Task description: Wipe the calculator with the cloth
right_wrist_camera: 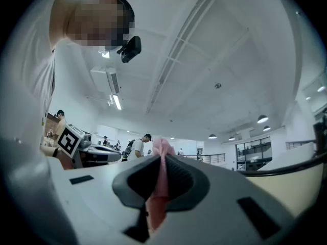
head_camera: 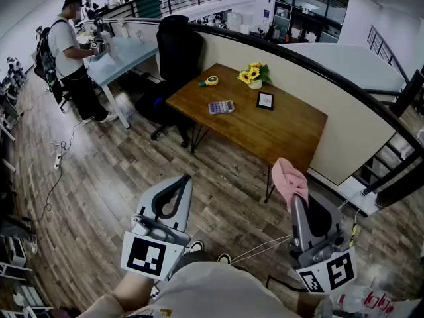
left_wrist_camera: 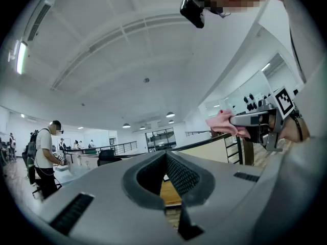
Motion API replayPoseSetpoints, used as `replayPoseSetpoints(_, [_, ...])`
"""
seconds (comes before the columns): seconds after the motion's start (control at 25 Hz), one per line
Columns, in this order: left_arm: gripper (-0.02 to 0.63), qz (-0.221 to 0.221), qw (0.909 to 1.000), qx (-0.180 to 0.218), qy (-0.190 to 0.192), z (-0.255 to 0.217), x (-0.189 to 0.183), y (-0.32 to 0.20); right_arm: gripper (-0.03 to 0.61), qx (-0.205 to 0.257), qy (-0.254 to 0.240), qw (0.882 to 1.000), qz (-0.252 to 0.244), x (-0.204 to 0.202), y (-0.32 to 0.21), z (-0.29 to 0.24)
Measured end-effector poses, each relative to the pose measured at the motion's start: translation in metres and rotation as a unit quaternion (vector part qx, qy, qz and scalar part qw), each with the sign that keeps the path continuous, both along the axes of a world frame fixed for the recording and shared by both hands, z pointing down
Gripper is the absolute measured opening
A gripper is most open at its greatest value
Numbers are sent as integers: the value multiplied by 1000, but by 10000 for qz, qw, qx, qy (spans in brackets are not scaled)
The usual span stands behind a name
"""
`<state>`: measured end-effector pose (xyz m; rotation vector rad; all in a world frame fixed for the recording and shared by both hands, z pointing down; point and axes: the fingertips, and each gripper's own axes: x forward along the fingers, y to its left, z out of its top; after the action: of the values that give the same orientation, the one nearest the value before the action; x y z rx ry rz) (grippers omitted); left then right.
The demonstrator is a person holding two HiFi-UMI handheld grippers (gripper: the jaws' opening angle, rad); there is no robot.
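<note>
Nearest to us, both grippers are held low in front of the body, pointing forward and up over the plank floor [head_camera: 99, 177]. The left gripper [head_camera: 183, 180] leans a little to the right. Its 2 jaws meet at the tips, leaving only a looped gap behind them, and nothing sits between them. Through that gap its own view shows just a sliver of brown wood. The right gripper [head_camera: 296, 203] stands nearly upright, its 2 jaws clamped on the cloth [head_camera: 289, 176], a soft pink fabric that bunches above the tips. The hands are mostly hidden behind the grey gripper bodies and marker cubes; we see only part of a forearm at the bottom edge.

Farther off, well apart from both grippers, stands a table [head_camera: 285, 134] with a smooth brown wooden top and thin dark legs. The calculator [head_camera: 221, 106] lies flat near its left side, a small grey rectangle whose keys are too small for us to make out. Beyond it is a pot of sunflowers [head_camera: 254, 75]. A black chair [head_camera: 177, 52] stands behind the table, and a person [head_camera: 69, 55] stands at the far left.
</note>
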<state>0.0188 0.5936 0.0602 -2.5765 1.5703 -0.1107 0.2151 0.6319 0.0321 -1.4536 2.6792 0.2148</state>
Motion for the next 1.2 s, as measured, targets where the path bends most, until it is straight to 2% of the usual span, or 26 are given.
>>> replayPoseSetpoints(0.16, [3, -18, 10000, 2, -4, 2, 0, 6, 31, -133, -235, 9995, -165, -1, 5, 4])
replayPoseSetpoints(0.64, [3, -139, 9999, -85, -21, 12, 4, 17, 31, -389, -436, 9965, -600, -11, 8, 23])
replayPoseSetpoints(0.96, [3, -218, 9997, -6, -52, 8, 1, 7, 32, -390, -325, 9967, -636, -12, -4, 23])
replayPoseSetpoints(1.2, [3, -225, 9997, -30, -42, 13, 0, -16, 31, -382, -392, 9968, -575, -11, -32, 25])
